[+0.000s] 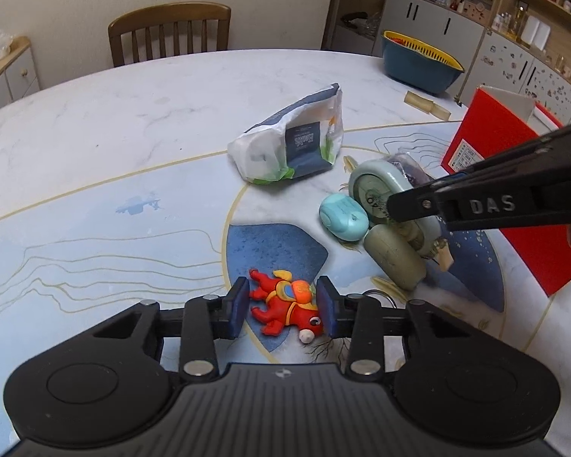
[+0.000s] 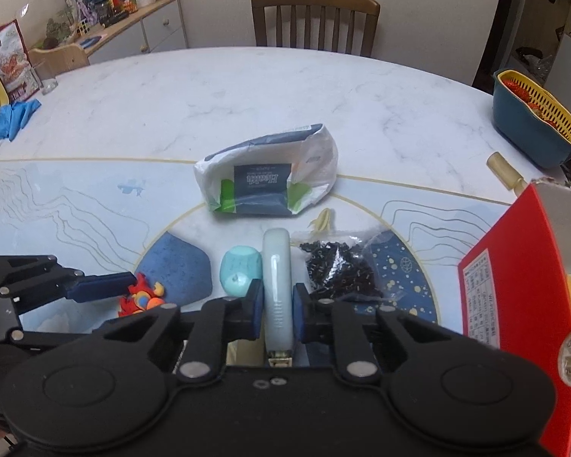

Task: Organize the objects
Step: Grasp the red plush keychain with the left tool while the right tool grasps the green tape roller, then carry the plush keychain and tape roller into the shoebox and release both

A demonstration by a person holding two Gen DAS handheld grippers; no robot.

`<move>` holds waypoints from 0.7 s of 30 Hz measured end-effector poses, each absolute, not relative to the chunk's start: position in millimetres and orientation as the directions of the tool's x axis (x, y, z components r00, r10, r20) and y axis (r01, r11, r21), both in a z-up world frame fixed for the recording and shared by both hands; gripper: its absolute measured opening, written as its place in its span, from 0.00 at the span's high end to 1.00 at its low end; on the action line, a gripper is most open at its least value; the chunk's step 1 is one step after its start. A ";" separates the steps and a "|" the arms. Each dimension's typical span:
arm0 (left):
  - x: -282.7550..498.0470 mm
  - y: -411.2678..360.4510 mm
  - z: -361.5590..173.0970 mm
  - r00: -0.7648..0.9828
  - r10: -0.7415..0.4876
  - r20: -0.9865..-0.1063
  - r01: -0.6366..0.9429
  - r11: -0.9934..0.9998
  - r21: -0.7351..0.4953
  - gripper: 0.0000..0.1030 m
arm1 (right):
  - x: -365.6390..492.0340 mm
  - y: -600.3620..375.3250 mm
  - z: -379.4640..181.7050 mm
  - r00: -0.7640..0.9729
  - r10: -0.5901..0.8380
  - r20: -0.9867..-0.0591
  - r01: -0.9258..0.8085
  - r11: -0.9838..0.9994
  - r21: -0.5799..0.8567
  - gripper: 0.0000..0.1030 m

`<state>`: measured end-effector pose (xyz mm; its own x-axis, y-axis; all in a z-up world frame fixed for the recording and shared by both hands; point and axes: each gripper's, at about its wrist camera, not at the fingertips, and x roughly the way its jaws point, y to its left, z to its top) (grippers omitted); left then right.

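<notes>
My left gripper (image 1: 281, 306) has its blue pads on both sides of a red and orange toy figure (image 1: 287, 306) lying on the table; the pads touch or nearly touch it. The toy also shows in the right wrist view (image 2: 141, 299). My right gripper (image 2: 278, 310) is shut on a pale green tape dispenser (image 2: 277, 285), seen edge-on; in the left wrist view it is a green wheel shape (image 1: 384, 194) held by the right gripper (image 1: 399, 209). A teal oval case (image 1: 343, 218) lies beside it.
A white and blue pouch (image 1: 293, 141) lies in the table's middle. A bag of small black parts (image 2: 338, 264) sits right of the dispenser. A red open box (image 2: 521, 304) stands at the right. A blue and yellow strainer basket (image 1: 418, 61) sits far right. A chair (image 2: 316, 19) stands behind.
</notes>
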<state>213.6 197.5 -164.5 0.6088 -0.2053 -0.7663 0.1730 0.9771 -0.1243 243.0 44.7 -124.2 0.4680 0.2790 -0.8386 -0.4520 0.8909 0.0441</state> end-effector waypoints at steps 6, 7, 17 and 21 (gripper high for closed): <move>209.6 195.9 -158.9 0.601 -0.203 -0.773 0.163 0.978 -0.130 0.67 | 232.0 32.2 -112.3 0.467 0.312 -0.827 -0.447 0.890 0.083 0.87; 208.0 196.0 -157.2 0.601 -0.207 -0.772 0.162 0.977 -0.137 0.67 | 229.3 29.8 -109.3 0.467 0.320 -0.824 -0.448 0.889 0.092 0.87; 190.6 188.2 -128.9 0.609 -0.217 -0.763 0.155 0.976 -0.155 0.67 | 194.9 -6.3 -66.3 0.498 0.378 -0.781 -0.459 0.879 0.133 0.87; 184.2 177.6 -111.3 0.621 -0.217 -0.753 0.158 0.976 -0.151 0.67 | 186.9 -30.6 -48.7 0.512 0.405 -0.758 -0.444 0.880 0.169 0.87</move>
<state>184.2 177.6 -111.3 0.6211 -0.2165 -0.7532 0.1575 0.9760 -0.1507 186.9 -30.6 -48.7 0.5119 0.4046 -0.7578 -0.4445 0.8796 0.1694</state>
